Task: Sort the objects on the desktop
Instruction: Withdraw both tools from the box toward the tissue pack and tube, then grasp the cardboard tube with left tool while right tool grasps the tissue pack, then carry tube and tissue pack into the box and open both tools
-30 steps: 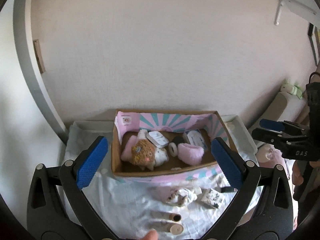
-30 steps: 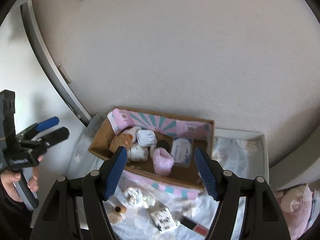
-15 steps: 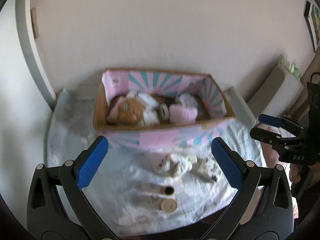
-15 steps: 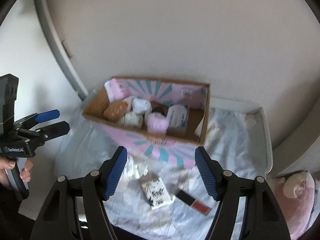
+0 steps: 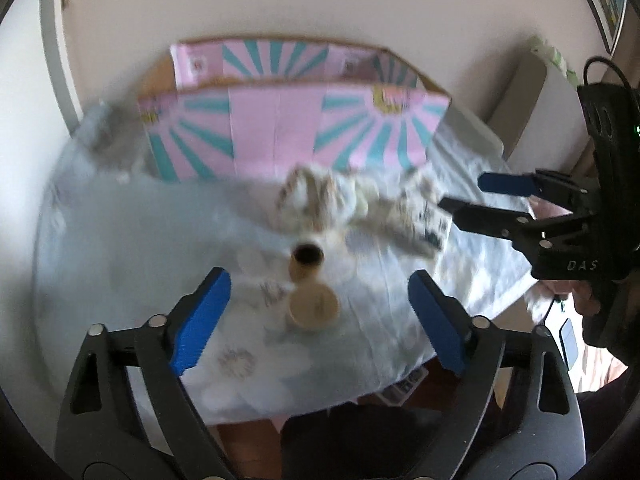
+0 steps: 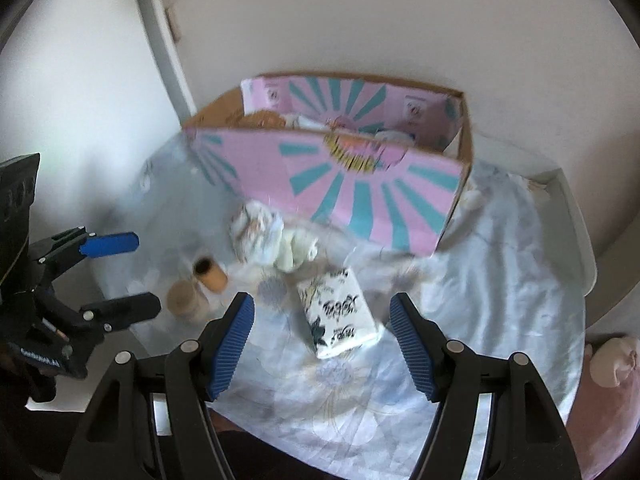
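Observation:
A pink and teal cardboard box point(image 5: 280, 128) point(image 6: 340, 184) stands at the back of the cloth-covered table, with toys inside. In front of it lie a crumpled white cloth point(image 5: 316, 200) point(image 6: 268, 236), a white box with black print point(image 6: 340, 312) point(image 5: 420, 216) and two tan cylinders point(image 5: 310, 288) point(image 6: 198, 288). My left gripper point(image 5: 318, 320) is open and empty, above the cylinders. My right gripper point(image 6: 322, 344) is open and empty, just above the printed box. Each gripper shows in the other's view, the right one point(image 5: 480, 196) and the left one point(image 6: 124, 276).
A pale floral cloth point(image 6: 500, 280) covers the table. A white wall stands right behind the box. A white tray edge point(image 6: 560, 184) lies at the right. A pink plush point(image 6: 612, 364) sits beyond the table's right edge.
Both grippers have come down and closer to the table. The box's inside has mostly dropped out of sight in the left wrist view. Both stay open.

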`<move>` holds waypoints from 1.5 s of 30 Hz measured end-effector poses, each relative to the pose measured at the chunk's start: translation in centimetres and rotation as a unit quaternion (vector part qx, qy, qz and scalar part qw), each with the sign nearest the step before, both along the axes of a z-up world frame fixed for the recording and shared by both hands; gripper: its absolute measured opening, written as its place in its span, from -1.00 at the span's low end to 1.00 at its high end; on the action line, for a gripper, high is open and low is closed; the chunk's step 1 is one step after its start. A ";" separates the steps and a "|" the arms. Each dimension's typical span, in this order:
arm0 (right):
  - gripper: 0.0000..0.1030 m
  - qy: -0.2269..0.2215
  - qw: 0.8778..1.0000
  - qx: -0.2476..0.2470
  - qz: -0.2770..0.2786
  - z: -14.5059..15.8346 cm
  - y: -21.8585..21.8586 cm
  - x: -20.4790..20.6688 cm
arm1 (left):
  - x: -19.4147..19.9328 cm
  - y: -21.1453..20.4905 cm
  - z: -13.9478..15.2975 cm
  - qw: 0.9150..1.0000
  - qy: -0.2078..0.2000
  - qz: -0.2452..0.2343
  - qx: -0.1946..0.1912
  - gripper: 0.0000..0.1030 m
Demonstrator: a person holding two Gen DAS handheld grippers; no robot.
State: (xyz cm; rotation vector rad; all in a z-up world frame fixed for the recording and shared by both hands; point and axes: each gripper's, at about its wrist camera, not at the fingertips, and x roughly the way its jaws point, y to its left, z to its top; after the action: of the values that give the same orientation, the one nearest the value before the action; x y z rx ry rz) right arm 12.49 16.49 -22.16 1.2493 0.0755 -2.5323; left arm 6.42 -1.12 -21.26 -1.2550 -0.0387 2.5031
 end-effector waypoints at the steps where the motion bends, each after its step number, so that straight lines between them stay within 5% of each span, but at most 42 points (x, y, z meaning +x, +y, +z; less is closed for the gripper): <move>1: 0.29 0.002 1.000 0.005 0.002 -0.6 -0.2 0.1 | 0.2 0.1 -0.7 1.000 -0.001 0.002 0.000 0.57; 8: 0.29 -0.003 1.000 0.024 0.010 -4.0 -0.3 -0.2 | 0.4 0.8 -3.8 1.000 0.004 0.010 -0.009 0.27; 18: 0.29 0.019 0.998 0.047 0.027 -4.8 -0.5 -1.5 | 0.3 1.0 -5.1 1.000 0.011 0.011 -0.025 -0.10; 21: 0.28 0.028 0.997 0.059 0.036 -4.9 -1.1 -1.6 | 0.2 0.9 -5.1 0.999 0.013 0.009 -0.029 -0.37; 24: -0.12 0.023 0.996 0.069 0.047 -5.2 -1.6 -1.8 | 0.0 0.8 -5.1 0.999 0.015 0.004 -0.031 -0.39; 29: -0.17 0.018 0.995 0.085 0.054 -5.2 -2.0 -2.2 | -0.1 0.5 -4.8 1.000 0.015 0.001 -0.027 -0.40; 38: -0.17 0.011 0.998 0.050 0.021 -2.0 -1.2 -2.6 | -0.3 -0.9 -1.4 1.000 0.021 -0.003 -0.011 -0.41; 45: -0.17 0.051 0.998 0.032 -0.004 4.7 -1.1 -4.1 | -2.4 -2.8 5.3 0.998 0.058 0.003 -0.005 -0.41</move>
State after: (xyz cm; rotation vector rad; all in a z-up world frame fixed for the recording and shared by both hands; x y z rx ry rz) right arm 8.44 15.36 -17.44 1.1448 0.1754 -2.6190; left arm 4.06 -3.89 -15.95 -1.1120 -0.0017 2.5798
